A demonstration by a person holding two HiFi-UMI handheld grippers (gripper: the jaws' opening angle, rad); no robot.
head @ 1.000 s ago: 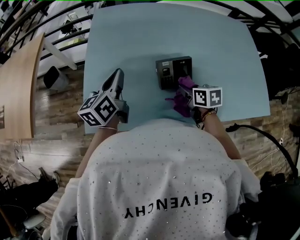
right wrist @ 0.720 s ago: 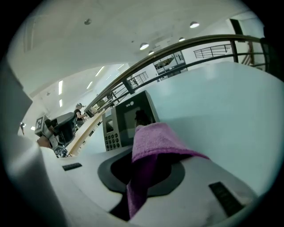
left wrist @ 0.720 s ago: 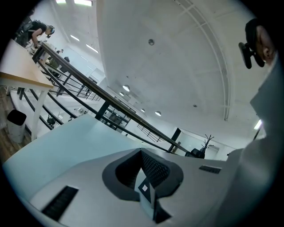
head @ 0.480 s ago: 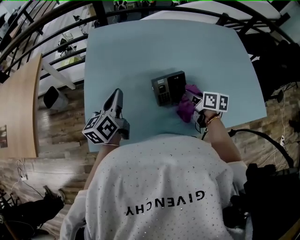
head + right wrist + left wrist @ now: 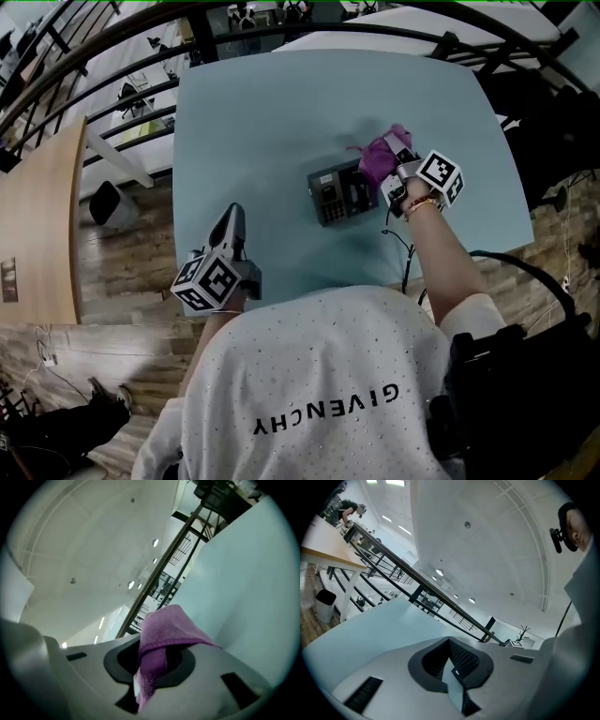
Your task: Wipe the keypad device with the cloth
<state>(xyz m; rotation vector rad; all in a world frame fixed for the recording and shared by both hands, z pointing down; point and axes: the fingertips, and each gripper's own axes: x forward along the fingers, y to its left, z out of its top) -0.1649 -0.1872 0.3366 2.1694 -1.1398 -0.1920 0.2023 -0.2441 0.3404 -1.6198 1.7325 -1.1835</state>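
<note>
Two claws: one in each of the person's hands, over a pale blue worktop (image 5: 281, 103).
Landmark: the keypad device (image 5: 336, 194), a small dark box lying flat near the middle of the worktop.
Right claw (image 5: 396, 169): clamped on a purple cloth (image 5: 379, 157), at the far right corner of the keypad device. Its marker cube sits just right of the device.
Cloth: bunched, pinched between the jaws and spilling out in front of them. One fold reaches past the far edge of the keypad device.
Left claw (image 5: 232, 216): jaws drawn together with nothing between them. It is well apart from the keypad device, to its near left, with its tip pointing away from the person.
Just changed: a second ago the cloth was at the near right corner of the keypad device. Half a second ago it was beside the right edge, and now it is at the far right corner. The left claw has kept its place.
Meaning for the task: this looks like one wiping stroke along the right part of the device. The keypad side, on the left, seems not yet covered.
Hard to make out: whether the cloth presses on the keypad device or only hangs over it.
Hidden: the right jaw tips, buried in cloth; the device's far right corner. Neither gripper view shows the keypad device.
Too small to read: the keys.
</note>
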